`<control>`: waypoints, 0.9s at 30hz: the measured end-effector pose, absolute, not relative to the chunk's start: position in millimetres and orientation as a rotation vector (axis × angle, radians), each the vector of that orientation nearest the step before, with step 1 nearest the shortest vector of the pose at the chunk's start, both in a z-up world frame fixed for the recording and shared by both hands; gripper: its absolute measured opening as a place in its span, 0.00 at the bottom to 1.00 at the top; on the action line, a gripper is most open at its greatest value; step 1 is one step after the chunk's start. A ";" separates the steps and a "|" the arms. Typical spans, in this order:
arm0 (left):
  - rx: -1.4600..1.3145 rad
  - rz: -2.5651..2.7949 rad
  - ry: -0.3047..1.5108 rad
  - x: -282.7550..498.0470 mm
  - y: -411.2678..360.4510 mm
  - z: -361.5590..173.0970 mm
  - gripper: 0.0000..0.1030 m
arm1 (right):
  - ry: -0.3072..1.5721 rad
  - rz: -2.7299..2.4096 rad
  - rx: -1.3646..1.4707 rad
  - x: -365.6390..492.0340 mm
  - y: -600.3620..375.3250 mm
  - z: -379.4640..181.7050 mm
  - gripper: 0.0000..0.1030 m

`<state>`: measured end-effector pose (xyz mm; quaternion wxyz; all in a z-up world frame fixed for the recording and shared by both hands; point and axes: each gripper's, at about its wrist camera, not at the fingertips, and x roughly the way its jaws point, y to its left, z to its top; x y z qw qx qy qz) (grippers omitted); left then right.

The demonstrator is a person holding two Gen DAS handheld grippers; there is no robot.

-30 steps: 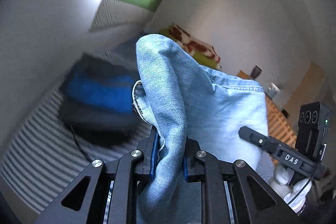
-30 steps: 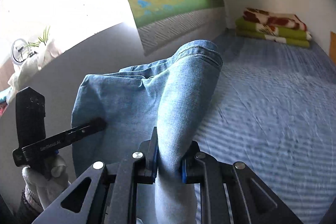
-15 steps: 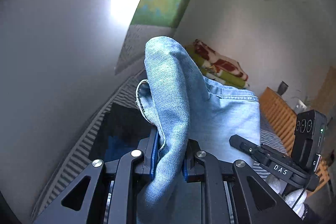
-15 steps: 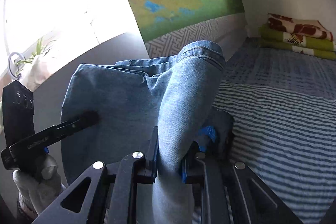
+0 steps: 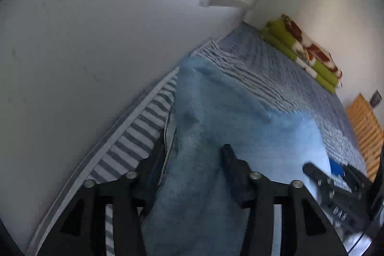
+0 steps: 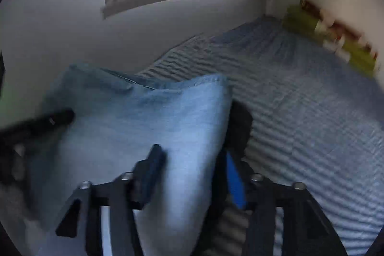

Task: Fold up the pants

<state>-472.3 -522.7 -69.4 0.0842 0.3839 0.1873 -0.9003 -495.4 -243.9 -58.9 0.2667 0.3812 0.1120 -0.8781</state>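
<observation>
The light blue jeans lie bunched on the striped bed cover, close to the grey wall. My left gripper is open, and the denim runs loose between its spread fingers. In the right wrist view the same jeans fill the lower left. My right gripper is also open, with a fold of denim lying between its fingers. Each gripper shows in the other's view: the right one, the left one. Both views are motion-blurred.
A grey wall runs tight along the bed's left edge. A folded green, red and white blanket lies at the far end. A dark item with blue lies by the jeans. A wooden slatted frame stands on the right.
Both grippers came down from holding the jeans up in the air to the bed. Their jaws have opened and let go of the denim, which now rests on the cover.
</observation>
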 end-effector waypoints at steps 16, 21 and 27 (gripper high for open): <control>1.072 -2.516 0.292 -446.4 -506.2 -11.1 0.66 | 0.426 -2.514 1.013 -470.4 -218.2 -17.4 0.54; 1.040 -2.543 0.374 -385.1 -487.3 10.3 0.66 | 0.400 -2.498 1.008 -431.4 -189.4 -4.9 0.54; 1.034 -2.649 0.296 -308.3 -402.1 42.1 0.67 | 0.324 -2.441 1.031 -372.2 -140.0 7.2 0.54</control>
